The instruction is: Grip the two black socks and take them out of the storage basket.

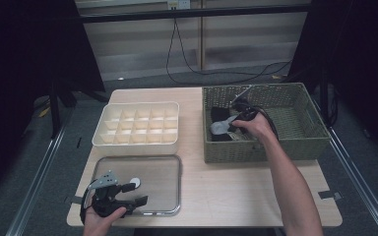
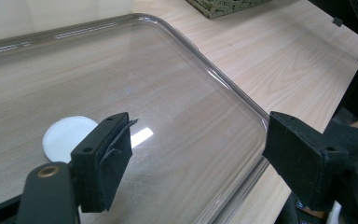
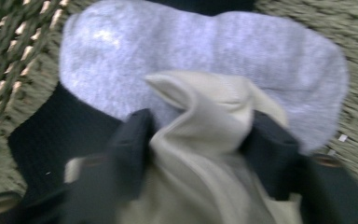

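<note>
Cream cloth (image 3: 200,140) bunched between the right gripper (image 3: 200,135)'s half-closed pinching jaws, in the wicker basket (image 1: 295,142); left gripper (image 2: 196,154) wide, empty.

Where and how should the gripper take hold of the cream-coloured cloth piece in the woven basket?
Grip the raised fold of the cream-coloured cloth piece, coming from above. It bunches up into a ridge over the grey fabric, so the right gripper, with a jaw either side, can probably pinch it alone.

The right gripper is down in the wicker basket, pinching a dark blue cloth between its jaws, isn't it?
Not quite. The right gripper is in the wicker basket, but the cloth bunched between its jaws is a cream cloth, not dark blue. The right gripper view shows it, lying over a light grey cloth.
</note>
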A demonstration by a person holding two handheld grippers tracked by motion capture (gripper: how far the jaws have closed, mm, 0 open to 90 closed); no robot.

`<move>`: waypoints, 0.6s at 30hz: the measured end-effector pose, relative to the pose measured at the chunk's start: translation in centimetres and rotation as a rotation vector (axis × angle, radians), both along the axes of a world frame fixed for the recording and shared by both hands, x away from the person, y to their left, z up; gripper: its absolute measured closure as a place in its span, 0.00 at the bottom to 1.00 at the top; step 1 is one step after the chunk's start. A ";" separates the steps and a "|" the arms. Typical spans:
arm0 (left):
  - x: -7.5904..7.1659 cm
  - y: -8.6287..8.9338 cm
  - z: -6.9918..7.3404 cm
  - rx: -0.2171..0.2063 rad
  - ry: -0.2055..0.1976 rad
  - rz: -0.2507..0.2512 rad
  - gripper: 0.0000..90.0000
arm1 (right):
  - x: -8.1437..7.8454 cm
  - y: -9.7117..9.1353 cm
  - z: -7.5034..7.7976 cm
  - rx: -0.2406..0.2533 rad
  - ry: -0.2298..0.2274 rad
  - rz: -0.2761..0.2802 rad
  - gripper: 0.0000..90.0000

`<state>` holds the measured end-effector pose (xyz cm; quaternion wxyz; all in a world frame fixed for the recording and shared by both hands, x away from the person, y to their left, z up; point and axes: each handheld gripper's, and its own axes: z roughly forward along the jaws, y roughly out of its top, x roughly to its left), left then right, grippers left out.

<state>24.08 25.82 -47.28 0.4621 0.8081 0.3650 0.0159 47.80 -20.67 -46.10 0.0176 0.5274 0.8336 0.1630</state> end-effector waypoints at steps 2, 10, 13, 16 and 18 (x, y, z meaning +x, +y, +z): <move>0.0 0.0 0.0 0.002 0.002 0.003 0.25 | 0.0 -0.2 0.2 -0.006 -0.003 -0.021 0.66; 0.0 0.1 0.0 0.001 0.004 0.002 0.26 | -0.2 -0.9 1.1 0.052 -0.049 -0.067 0.89; 0.0 0.1 -0.1 0.000 0.004 0.005 0.25 | -0.3 -1.4 1.8 0.109 -0.072 -0.083 0.90; 0.1 0.1 -0.1 0.001 0.007 0.008 0.25 | -0.4 -2.3 2.4 0.175 -0.093 -0.112 0.90; 0.1 0.1 -0.1 0.002 0.006 0.005 0.25 | -0.5 -3.0 2.9 0.212 -0.102 -0.129 0.91</move>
